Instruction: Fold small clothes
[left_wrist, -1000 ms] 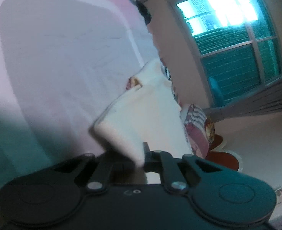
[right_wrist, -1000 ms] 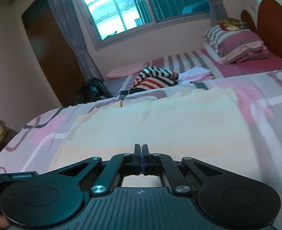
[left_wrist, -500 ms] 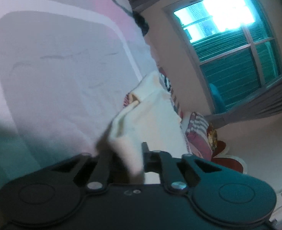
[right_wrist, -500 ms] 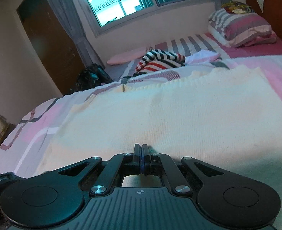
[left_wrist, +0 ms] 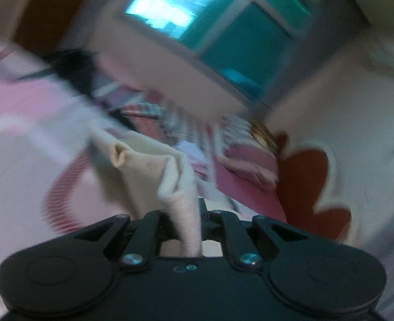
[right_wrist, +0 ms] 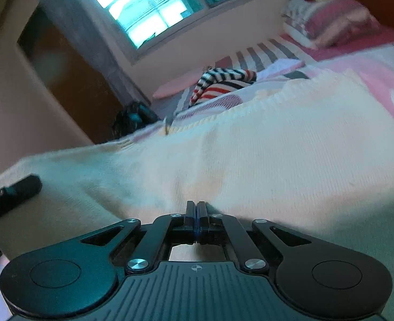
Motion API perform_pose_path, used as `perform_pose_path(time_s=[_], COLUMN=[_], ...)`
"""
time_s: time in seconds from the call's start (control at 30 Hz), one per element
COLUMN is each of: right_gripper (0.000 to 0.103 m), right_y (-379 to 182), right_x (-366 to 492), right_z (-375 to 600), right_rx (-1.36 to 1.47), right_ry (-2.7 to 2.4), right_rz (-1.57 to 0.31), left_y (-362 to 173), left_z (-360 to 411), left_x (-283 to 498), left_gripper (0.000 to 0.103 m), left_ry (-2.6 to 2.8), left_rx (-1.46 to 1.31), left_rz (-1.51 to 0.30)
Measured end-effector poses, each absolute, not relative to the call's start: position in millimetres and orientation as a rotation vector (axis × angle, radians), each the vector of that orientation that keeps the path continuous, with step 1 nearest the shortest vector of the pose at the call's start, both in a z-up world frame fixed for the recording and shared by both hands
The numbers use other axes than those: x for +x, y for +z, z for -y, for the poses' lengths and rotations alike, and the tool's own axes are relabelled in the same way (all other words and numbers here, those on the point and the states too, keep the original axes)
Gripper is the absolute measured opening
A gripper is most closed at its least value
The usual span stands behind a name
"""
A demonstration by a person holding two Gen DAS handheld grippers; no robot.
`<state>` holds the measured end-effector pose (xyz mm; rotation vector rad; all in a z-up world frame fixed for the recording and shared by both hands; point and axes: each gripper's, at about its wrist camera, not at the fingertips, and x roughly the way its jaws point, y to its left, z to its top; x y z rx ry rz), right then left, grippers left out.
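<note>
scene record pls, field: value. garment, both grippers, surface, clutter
garment: cream knit garment, spread on the bed, one edge lifted
left gripper: shut on a bunched fold of the garment; view blurred
right gripper: shut, nothing between the jaws, tips at the knit
surface: pink and white patterned bedspread
clutter: striped red, black and white garment further back; striped pillow by the headboard

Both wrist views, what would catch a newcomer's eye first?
The cream knit spread over the pink bed fills the right wrist view, the right tool shut at its near edge. In the left wrist view, the left tool pinches a bunched fold of it, lifted off the bed. Beyond lies a striped garment, under the bright window.
</note>
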<state>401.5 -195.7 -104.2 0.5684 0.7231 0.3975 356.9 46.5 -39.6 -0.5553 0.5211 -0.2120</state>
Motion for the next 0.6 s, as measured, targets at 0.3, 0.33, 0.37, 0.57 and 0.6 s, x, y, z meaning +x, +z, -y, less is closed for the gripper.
perform_pose_path(time_s=[0.3, 0.33, 0.37, 0.57, 0.6], right_gripper=[0.0, 0.0, 0.0, 0.066, 0.065], right_y=[-86, -84, -83, -73, -70], right_x=[356, 350, 346, 317, 316], right_z=[365, 380, 391, 422, 421], right_rx=[0.847, 0.859, 0.871, 0.879, 0.872], right_ry=[0.192, 0.191, 0.204, 0.241, 0.262], right_rz=[-0.589, -0.58, -0.581, -0.536, -0.538], left_y=[-48, -62, -76, -80, -74], left_z=[96, 115, 129, 115, 100], left_x=[378, 381, 384, 365, 365], left_gripper=[0.007, 0.012, 0.022, 0.037, 0.039], left_ry=[-0.487, -0.524, -0.56, -0.601, -0.559], left_rx=[-0.304, -0.291, -0.278, -0.341, -0.337], left_rz=[-0.674, -0.742, -0.821, -0.84, -0.804])
